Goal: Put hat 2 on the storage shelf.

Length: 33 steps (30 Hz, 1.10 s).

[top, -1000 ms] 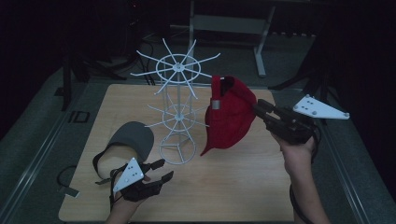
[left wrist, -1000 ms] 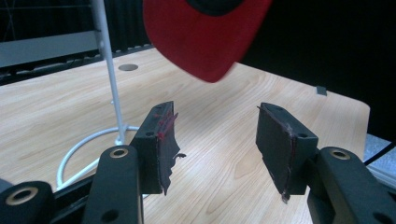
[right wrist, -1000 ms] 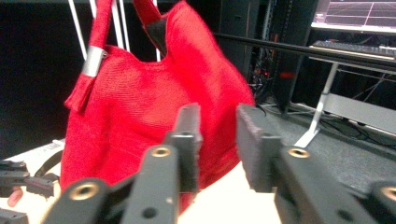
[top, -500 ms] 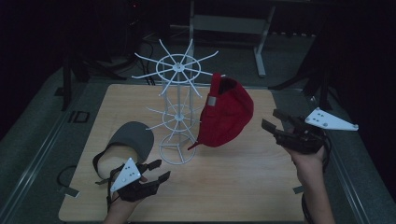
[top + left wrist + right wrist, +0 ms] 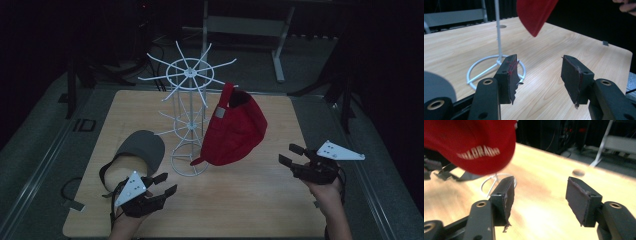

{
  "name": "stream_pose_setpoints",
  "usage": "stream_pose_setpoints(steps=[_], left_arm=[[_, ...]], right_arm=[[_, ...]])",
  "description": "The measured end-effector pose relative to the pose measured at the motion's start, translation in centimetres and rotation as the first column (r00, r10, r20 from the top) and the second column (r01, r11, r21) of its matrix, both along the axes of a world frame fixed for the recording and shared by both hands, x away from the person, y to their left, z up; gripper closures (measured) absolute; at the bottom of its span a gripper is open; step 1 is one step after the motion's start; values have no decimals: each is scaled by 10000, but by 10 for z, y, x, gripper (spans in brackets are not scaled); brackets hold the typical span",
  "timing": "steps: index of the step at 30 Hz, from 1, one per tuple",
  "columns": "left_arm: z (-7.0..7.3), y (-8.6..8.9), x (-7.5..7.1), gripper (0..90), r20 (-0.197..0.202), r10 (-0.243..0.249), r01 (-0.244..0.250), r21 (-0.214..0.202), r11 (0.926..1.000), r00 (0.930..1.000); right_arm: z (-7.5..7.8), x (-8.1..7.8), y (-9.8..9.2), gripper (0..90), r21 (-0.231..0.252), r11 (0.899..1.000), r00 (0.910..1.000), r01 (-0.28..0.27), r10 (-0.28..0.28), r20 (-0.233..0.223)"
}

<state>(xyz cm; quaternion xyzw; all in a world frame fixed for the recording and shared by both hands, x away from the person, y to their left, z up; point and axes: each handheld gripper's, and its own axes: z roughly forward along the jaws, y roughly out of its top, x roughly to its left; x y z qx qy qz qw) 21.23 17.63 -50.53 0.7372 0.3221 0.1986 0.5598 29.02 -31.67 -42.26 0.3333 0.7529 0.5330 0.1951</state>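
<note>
- The red cap [image 5: 234,131] hangs on the white wire rack [image 5: 189,112], brim pointing down, clear of the table, with pale lettering on its side.
- The grey cap [image 5: 142,149] lies on the table beside the rack's ring base.

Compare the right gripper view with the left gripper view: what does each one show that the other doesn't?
Right gripper view alone: pale lettering across the red cap, and the right gripper, open with nothing between the pads.

Left gripper view alone: the upright white post of the wire rack, a rounded grey edge of the grey cap at lower left, and the left gripper, open with nothing between the pads.

Both: the red cap hanging above the wooden table, and the rack's round base ring.
</note>
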Motion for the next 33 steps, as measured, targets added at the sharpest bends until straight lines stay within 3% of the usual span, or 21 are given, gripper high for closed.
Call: stream_pose_setpoints(steps=[2,3,6,7,8,10,18,21,25,26,27,29,30,31,33], left_arm=[[-1,5,-1,481,0,71,-71,-6,10000,10000],[-1,7,-1,481,19,134,-134,-63,9999,9999],[-2,13,-2,481,103,262,-261,-124,9996,9996],[-2,18,-2,481,120,400,-398,-107,9991,9991],[-2,21,-3,481,122,457,-456,-147,9989,9989],[-3,25,-3,481,120,611,-611,-30,9981,9981],[-10,45,-7,480,-82,1227,-1225,209,9922,9924],[-12,56,-8,434,-148,1769,-1769,49,9842,9841],[-16,71,-11,397,-238,2277,-2271,258,9735,9734],[-18,79,-14,398,-257,2498,-2487,389,9678,9680],[-18,79,-14,398,-257,2498,-2487,389,9678,9680],[-19,85,-17,398,-260,2752,-2733,595,9601,9610],[-22,93,-20,397,-384,2988,-2953,761,9524,9535],[-22,93,-20,385,-384,2988,-2953,761,9524,9535],[-25,100,-22,362,-559,3282,-3220,976,9417,9429]], right_arm=[[-7,0,-1,348,-110,9999,9998,109,-110,-142],[-19,-1,-3,297,-484,9979,9988,432,-442,-203],[-25,-1,-4,295,-578,9971,9981,503,-522,-319],[-31,-1,-6,254,-667,9959,9971,605,-635,-429],[-46,-3,-12,200,-631,9957,9957,684,-721,-582],[-55,-3,-16,178,-595,9947,9939,835,-875,-676],[-85,-2,-28,173,-963,9836,9813,1522,-1621,-1040],[-96,-3,-34,186,-925,9800,9762,1759,-1858,-1120],[-106,-4,-39,187,-1024,9761,9703,1916,-2041,-1296],[-109,-6,-41,187,-1046,9757,9700,1923,-2051,-1303],[-109,-6,-41,187,-1046,9757,9700,1923,-2051,-1303],[-111,-7,-42,187,-1067,9756,9696,1921,-2055,-1330],[-112,-8,-42,187,-1083,9766,9703,1860,-1999,-1361],[-112,-8,-42,187,-1083,9766,9703,1860,-1999,-1361],[-113,-9,-42,187,-1187,9761,9702,1821,-1980,-1397]])
